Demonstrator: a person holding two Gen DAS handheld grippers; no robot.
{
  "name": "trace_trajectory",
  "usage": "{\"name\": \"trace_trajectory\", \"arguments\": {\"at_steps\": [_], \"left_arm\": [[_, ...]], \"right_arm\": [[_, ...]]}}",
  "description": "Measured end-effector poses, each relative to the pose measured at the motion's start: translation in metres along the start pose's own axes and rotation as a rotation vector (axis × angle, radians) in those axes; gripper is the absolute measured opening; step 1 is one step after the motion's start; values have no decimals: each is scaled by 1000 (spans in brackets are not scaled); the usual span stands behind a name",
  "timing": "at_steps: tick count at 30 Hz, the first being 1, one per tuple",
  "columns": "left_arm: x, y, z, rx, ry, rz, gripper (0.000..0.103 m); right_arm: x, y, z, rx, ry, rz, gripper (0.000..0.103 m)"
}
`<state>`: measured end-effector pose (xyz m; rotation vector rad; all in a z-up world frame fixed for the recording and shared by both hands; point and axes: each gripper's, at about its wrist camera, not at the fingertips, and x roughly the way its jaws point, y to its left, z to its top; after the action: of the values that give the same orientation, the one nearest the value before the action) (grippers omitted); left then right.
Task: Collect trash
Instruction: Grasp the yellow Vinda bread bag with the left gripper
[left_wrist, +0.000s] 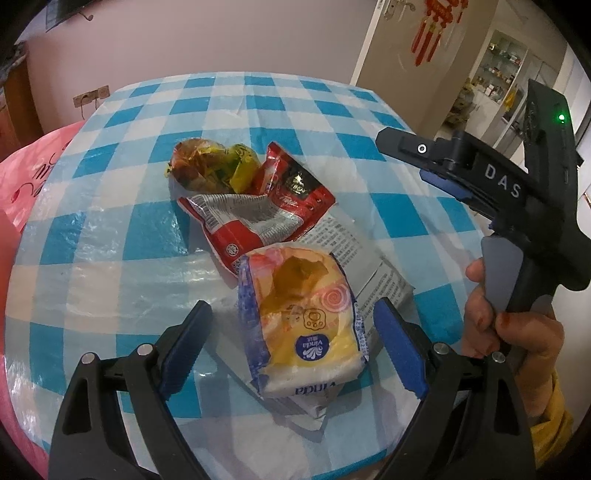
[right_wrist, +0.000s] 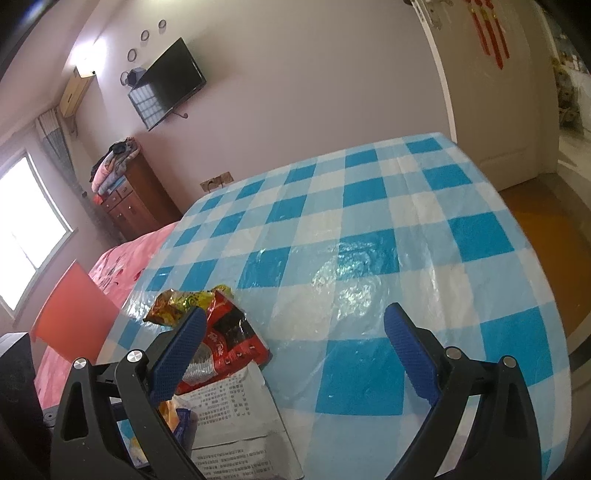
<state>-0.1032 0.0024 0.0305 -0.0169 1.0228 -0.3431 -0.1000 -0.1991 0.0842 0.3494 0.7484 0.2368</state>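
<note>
A yellow and blue tissue pack (left_wrist: 306, 325) lies on the blue checked tablecloth (left_wrist: 122, 236). My left gripper (left_wrist: 291, 334) stands open around it, blue pads (left_wrist: 184, 343) on either side and apart from the pack. Behind it lie a red and white snack wrapper (left_wrist: 258, 210), a crumpled yellow-brown wrapper (left_wrist: 210, 166) and a grey printed wrapper (left_wrist: 365, 266). My right gripper (right_wrist: 295, 354) is open over bare cloth, to the right of the red wrapper (right_wrist: 232, 343) and grey wrapper (right_wrist: 236, 417). In the left wrist view the right gripper (left_wrist: 436, 162) hangs at the right, held by a hand (left_wrist: 517, 332).
A pink bedspread (right_wrist: 110, 266) lies left of the table, with an orange chair back (right_wrist: 74, 317) beside it. A wooden dresser (right_wrist: 129, 199) stands by the wall under a mounted television (right_wrist: 170, 81). A white door (right_wrist: 491, 92) and orange floor (right_wrist: 546, 229) lie to the right.
</note>
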Motion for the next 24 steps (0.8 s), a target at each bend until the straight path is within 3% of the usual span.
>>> {"name": "trace_trajectory", "arguments": {"at_steps": [11, 17, 24], "left_arm": [[3, 2, 1, -32, 10, 43, 77], [1, 6, 0, -61, -13, 69, 62], [-3, 12, -2, -98, -27, 76, 52]], "right_arm": [[7, -4, -2, 9, 38, 38, 95], [12, -5, -1, 24, 54, 74, 95], [20, 5, 0, 18, 82, 131, 95]]}}
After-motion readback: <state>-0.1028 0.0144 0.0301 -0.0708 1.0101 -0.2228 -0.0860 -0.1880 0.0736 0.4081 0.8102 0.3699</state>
